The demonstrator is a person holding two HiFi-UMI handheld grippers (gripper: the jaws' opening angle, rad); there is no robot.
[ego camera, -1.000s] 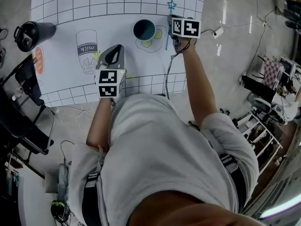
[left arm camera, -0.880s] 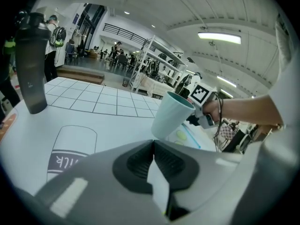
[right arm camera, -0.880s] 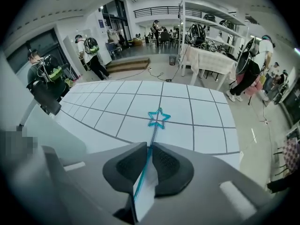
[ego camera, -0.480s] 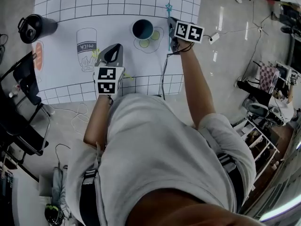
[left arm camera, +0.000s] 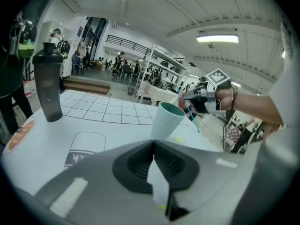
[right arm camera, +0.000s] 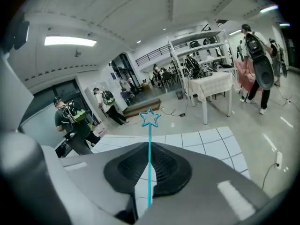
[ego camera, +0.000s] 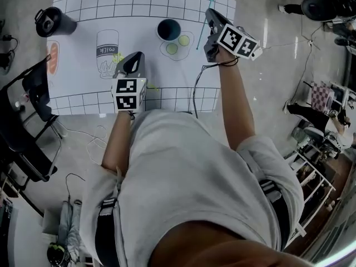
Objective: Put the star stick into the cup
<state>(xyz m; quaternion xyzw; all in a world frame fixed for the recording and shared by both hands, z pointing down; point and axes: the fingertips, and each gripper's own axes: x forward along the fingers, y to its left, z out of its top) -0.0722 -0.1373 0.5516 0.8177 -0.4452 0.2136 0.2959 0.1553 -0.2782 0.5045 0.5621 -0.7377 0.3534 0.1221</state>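
Right gripper view: my right fingers [right arm camera: 169, 170] just clamped the star stick [right arm camera: 150, 158], lifting it; cup [ego camera: 168, 29] next; left fingers [left arm camera: 136, 161] closed, empty.

One bench [ego camera: 83, 90] carries the lot. On it or over it:

- One cup [ego camera: 169, 30].
- One star stick [right arm camera: 150, 172], with a single star at its tip.
- One dark bottle [ego camera: 54, 21].
- One printed milk carton [ego camera: 107, 52].
- Two yellow-green round spots, [ego camera: 183, 39] and [ego camera: 172, 48], beside the cup.

There are two hand-held grippers, the left hand-held gripper [ego camera: 135, 57] and the right hand-held gripper [ego camera: 210, 13], each bearing one marker cube.
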